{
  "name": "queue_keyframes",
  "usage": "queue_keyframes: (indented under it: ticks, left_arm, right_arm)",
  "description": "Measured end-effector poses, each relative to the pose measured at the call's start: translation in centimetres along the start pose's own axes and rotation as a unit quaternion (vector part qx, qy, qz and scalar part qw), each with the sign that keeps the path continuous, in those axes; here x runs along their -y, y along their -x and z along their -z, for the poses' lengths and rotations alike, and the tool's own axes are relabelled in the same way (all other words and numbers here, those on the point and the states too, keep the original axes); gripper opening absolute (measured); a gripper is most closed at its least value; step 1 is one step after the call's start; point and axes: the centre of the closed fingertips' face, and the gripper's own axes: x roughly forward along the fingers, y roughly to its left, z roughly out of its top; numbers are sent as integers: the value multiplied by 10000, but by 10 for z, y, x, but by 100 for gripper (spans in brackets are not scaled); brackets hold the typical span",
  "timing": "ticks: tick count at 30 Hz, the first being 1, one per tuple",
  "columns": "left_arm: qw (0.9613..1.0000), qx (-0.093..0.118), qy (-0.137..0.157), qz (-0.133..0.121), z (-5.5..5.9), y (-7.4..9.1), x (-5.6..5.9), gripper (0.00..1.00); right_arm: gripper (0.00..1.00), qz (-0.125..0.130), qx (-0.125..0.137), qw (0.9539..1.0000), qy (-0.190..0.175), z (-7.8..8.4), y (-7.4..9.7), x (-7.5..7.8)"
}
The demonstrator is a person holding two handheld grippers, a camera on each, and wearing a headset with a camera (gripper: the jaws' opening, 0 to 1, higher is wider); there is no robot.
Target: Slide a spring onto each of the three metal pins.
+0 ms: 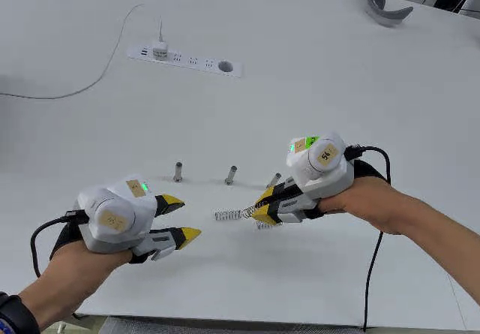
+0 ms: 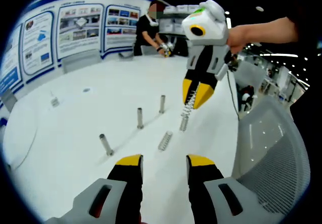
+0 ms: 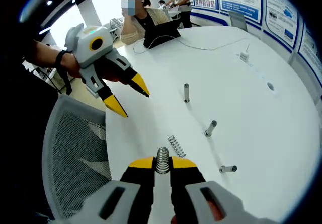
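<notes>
spring: a thin coil of bright steel wire, pinched at one end between the yellow tips of my right gripper; the rest sticks out free, pointing toward the left gripper.
loose spring: the same kind of coil, lying flat on the table just beside the right gripper's tips; i cannot tell whether they touch.
pins: three short grey metal cylinders in a row, just beyond both grippers, each one bare.
left gripper: my yellow-tipped jaws are spread and empty, near the held spring's free end but apart from it.
table: wide, smooth, matte white; a white power strip with a plug and a trailing cord lies on the far side, and a grey curved piece lies near the far corner.
room: through my gripper views, a grey mesh chair at the table's edge, blue-trimmed poster boards on the wall, and people at the far end.
</notes>
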Motion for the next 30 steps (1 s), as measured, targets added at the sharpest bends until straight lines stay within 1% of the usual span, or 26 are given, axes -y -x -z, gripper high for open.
queue_keyframes:
  ticks: [6,17,21,27,30]
  left_arm:
    - [9997,-12,111,-219,6,6,-12,41]
    - [9980,-2,357,-519,16,16,-32,45]
    - [9973,3,438,-595,20,19,-38,46]
    - [9958,22,563,-720,24,24,-47,49]
    - [9953,32,598,-765,25,26,-49,50]
  right_arm:
    - [12,2,-35,10000,78,-10,-4,5]
    - [12,7,-112,9997,200,-24,-17,15]
    - [12,-17,-137,9996,239,-31,-21,16]
    - [12,-30,-203,9992,346,-42,-29,23]
    - [12,-38,-230,9990,391,-48,-33,26]
